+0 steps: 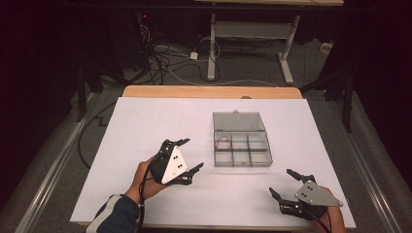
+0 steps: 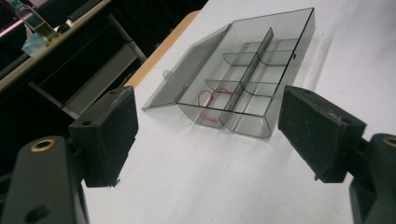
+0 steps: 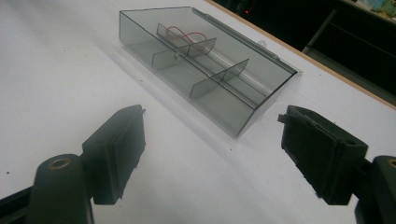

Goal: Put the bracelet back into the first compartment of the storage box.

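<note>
Two hand-held grippers with wide jaws wait before an open plastic box on a white table.

At the left, the left gripper (image 1: 189, 155) is held in a hand (image 1: 141, 180) above the white table top (image 1: 145, 116), and its jaws stand wide apart with nothing between them. A little to the right of it, near the middle of the table, lies the grey transparent compartment box (image 1: 242, 150); its lid (image 1: 238, 121) is folded back flat on the far side. In the far left compartment there is a thin red wire (image 1: 222, 141), seen also in the left gripper view (image 2: 212, 99) and in the right gripper view (image 3: 187, 35). The other compartments look empty. At the right, near the front edge, the right gripper (image 1: 285, 183) also has its jaws wide and holds nothing. Both grippers are apart from the box.
</note>
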